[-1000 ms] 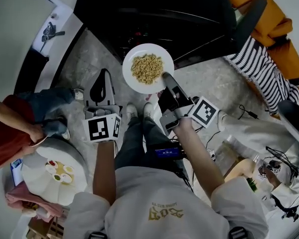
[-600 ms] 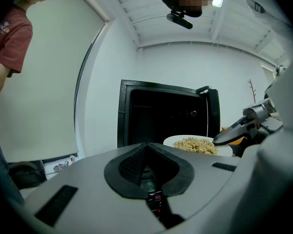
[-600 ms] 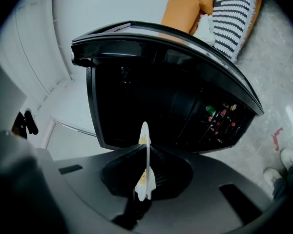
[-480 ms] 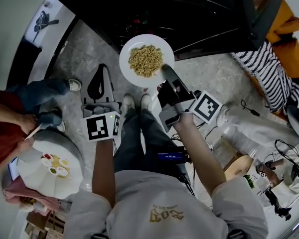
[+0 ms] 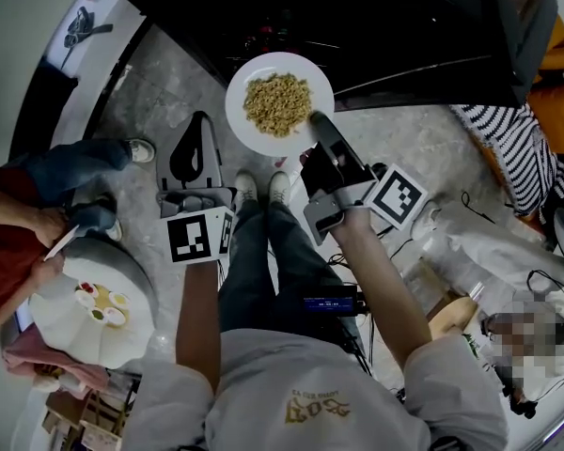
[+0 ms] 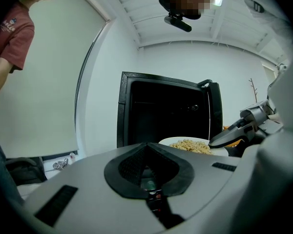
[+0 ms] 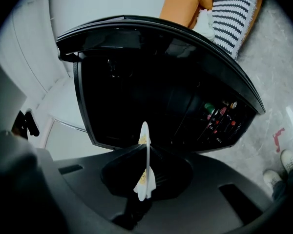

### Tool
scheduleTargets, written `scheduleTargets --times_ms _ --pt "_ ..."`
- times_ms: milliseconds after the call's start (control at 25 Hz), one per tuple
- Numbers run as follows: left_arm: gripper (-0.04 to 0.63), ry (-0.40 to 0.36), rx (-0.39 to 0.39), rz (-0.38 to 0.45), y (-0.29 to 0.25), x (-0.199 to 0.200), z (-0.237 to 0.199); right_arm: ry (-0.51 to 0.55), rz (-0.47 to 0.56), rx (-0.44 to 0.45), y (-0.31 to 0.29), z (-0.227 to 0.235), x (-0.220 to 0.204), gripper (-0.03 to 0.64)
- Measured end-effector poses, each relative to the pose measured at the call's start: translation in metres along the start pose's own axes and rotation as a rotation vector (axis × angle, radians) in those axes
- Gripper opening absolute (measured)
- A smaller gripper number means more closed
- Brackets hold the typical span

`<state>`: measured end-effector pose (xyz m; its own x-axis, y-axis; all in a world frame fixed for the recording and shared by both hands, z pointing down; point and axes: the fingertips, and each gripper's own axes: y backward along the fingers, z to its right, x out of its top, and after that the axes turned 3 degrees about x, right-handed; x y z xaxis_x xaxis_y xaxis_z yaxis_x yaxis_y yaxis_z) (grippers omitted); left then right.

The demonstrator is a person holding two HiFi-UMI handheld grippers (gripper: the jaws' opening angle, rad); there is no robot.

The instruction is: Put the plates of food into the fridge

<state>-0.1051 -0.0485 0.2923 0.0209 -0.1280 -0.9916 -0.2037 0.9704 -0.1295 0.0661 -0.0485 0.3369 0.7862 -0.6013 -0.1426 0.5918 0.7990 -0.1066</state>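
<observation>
Head view.
- Plate of food point(image 5: 279, 103): white, round, heaped with pale crumbly food. Held level in the air, in front of the open fridge point(image 5: 357, 22) and not inside it.
- Right gripper point(image 5: 316, 123): clamped on the plate's near right rim.
- Left gripper point(image 5: 201, 120): jaws together, nothing in them. Just left of the plate and apart from it.
- Fridge interior: dark; shelves not readable, possibly bare.
- Bystander in a red top point(image 5: 5, 242): at the left edge.
- Small round white table point(image 5: 85, 341): bears a few little dishes, near the bystander.
- Striped cloth point(image 5: 512, 144): on the floor at right.

Left gripper view.
- Left gripper point(image 6: 147, 147): dark pads meet along the centre line, with no object between them.
- Plate of food point(image 6: 190, 144): to the right and beyond the jaws, with the right gripper point(image 6: 234, 133) at its far edge.
- Fridge point(image 6: 166, 113): upright behind the plate, door open.

Right gripper view.
- Right gripper point(image 7: 146, 167): jaws pinch the plate of food point(image 7: 143, 186), which shows edge-on as a thin white line.
- Fridge point(image 7: 136, 82): fills the background; bottles point(image 7: 219, 118) stand in its door rack.
</observation>
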Motion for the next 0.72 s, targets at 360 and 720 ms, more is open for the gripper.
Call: scheduleTargets --times_ms 360,720 --pt "0.007 0.011 0.01 -0.014 0.0 -0.026 -0.006 -0.004 -0.009 0.002 -0.01 0.02 -0.008 0.018" --pt "0.006 0.034 0.035 -0.027 -0.002 -0.052 -0.01 -0.015 0.015 -0.022 -0.01 0.048 -0.009 0.018"
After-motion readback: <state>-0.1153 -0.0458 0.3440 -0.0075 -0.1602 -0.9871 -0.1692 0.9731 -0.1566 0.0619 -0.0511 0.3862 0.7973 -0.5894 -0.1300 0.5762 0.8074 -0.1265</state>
